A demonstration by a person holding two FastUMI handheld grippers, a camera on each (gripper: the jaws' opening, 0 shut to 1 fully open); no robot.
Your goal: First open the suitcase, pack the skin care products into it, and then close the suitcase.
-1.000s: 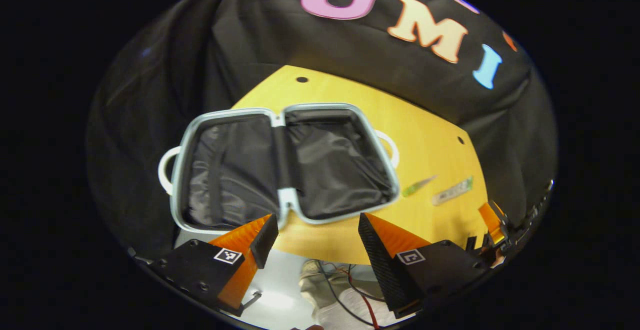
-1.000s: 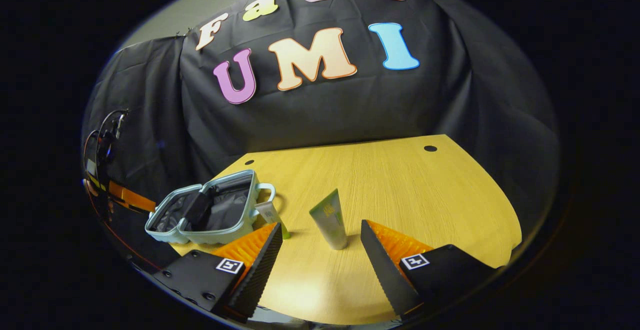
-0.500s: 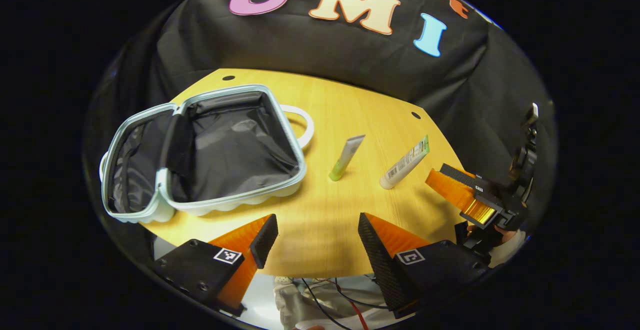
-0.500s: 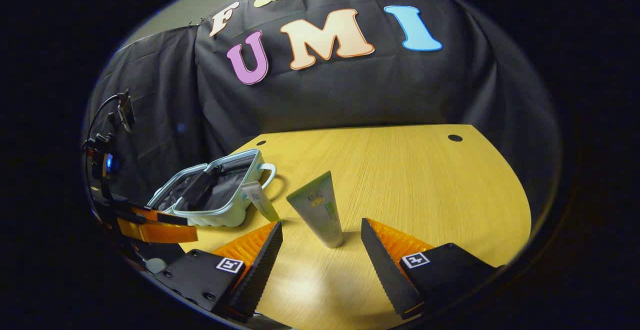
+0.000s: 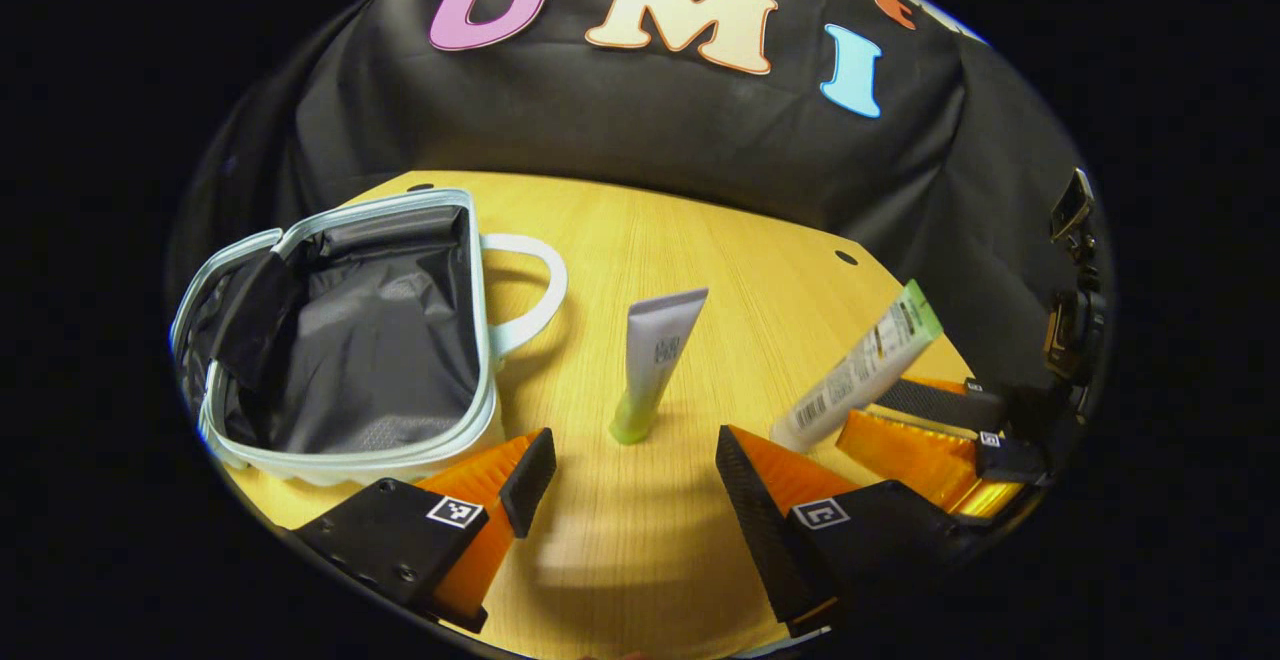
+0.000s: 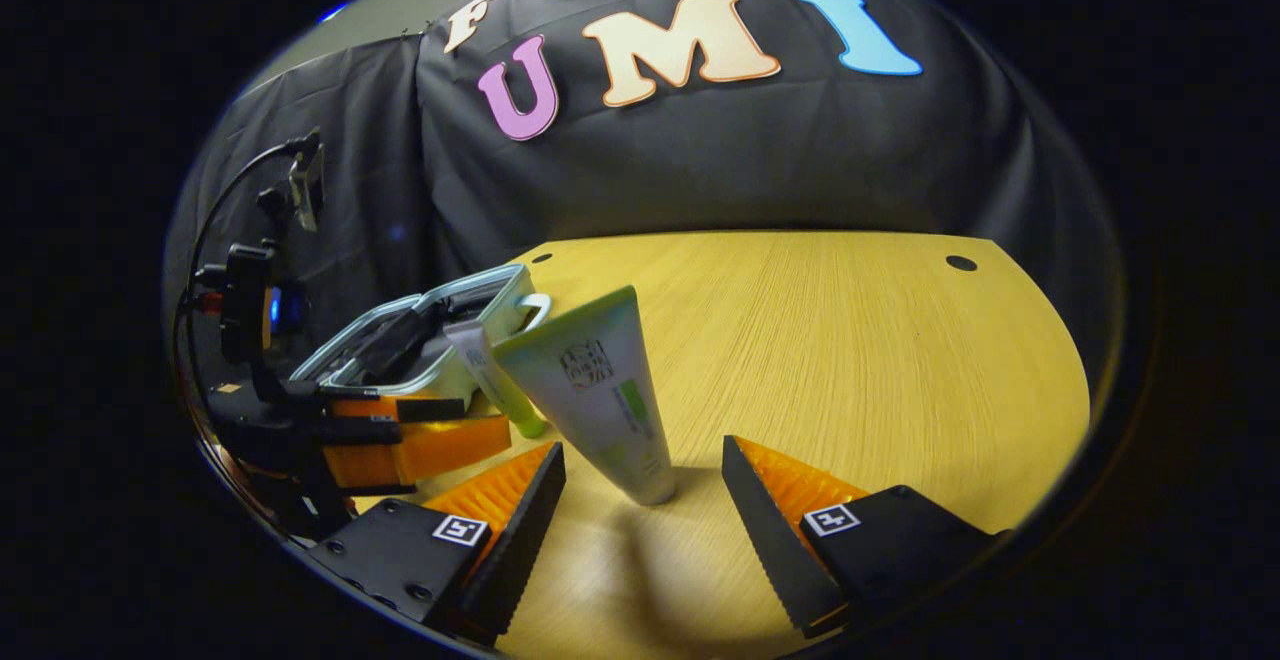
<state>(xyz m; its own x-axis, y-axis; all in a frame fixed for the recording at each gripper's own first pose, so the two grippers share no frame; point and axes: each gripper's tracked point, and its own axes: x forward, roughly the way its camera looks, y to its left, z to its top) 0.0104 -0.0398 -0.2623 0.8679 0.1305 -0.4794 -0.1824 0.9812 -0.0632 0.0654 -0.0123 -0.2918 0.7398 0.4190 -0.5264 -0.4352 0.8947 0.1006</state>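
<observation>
The pale blue suitcase [image 5: 480, 340] lies open on the yellow table [image 5: 700, 240], its black lining bare. Just right of it a slim white tube with a green cap [image 5: 655, 355] stands cap-down, directly ahead of my open left gripper [image 5: 630, 460]. A larger white-and-green tube [image 5: 860, 370] leans farther right, with the right gripper [image 5: 865, 412] at its base. In the right gripper view that larger tube [image 6: 600, 400] stands cap-down at the mouth of my open right gripper [image 6: 640, 470], untouched by its fingers. Behind it are the slim tube [image 6: 490, 380], the suitcase [image 6: 440, 330] and the left gripper [image 6: 470, 420].
Small round holes mark the table near its far edge [image 5: 846, 258] [image 6: 960, 263]. The right part of the table [image 6: 850, 340] is bare wood. Cables and a mount [image 6: 250, 290] rise above the left gripper. The suitcase's white handle [image 5: 530, 290] juts toward the slim tube.
My left gripper swung right from the suitcase and closed in on the slim tube. My right gripper moved up to the larger tube. Both stayed open.
</observation>
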